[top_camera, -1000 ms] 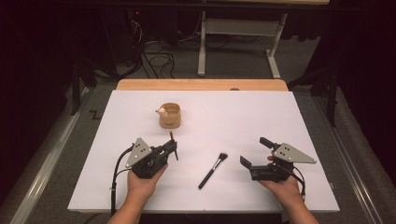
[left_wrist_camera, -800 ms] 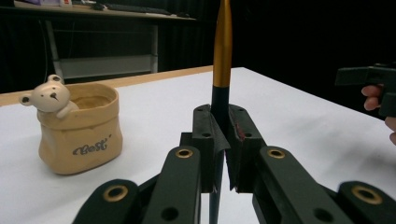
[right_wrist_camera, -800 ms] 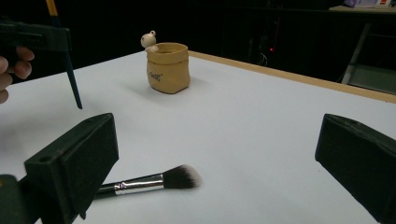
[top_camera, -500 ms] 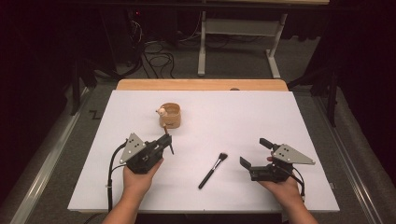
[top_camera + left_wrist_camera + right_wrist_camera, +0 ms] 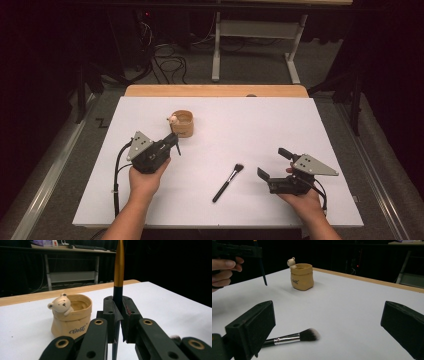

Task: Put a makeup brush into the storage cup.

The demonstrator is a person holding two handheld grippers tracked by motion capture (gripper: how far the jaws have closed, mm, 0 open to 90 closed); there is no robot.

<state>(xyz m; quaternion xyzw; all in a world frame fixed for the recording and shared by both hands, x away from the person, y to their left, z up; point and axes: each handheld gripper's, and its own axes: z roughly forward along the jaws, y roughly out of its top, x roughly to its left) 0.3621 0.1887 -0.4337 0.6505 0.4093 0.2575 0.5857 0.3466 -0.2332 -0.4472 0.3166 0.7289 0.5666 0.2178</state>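
One thin pencil-like stick [image 5: 119, 267], gold on the upper part and dark lower down, is held upright in the left gripper [image 5: 119, 315]; its fingers are closed tight on the dark part, and the stick goes on below them too. In the high view this gripper [image 5: 172, 142] is above the tabletop [image 5: 260, 125] on the left side, w/ the stick's dark tip hanging down from it, and just beside one tan pot [image 5: 182, 123] that has one small bear figure [image 5: 173, 119] on the rim. In the left gripper view the pot [image 5: 71, 316] stands just behind and to the left of the fingers, not touching them. One makeup brush [image 5: 227, 182] lies flat on the white tabletop, approx. in the middle btw. the two hands, bristles pointing up-right in the high view. The right gripper [image 5: 272, 162] is low over the tabletop at the right side; its fingers are wide open and hold nothing. In the right gripper view the brush [image 5: 292, 338] lies just in front of the finger at the left, apart from it, and the pot [image 5: 302, 276] is well behind. Counted: 1 stick, 1 pot, 1 bear, 1 brush, 2 grippers.
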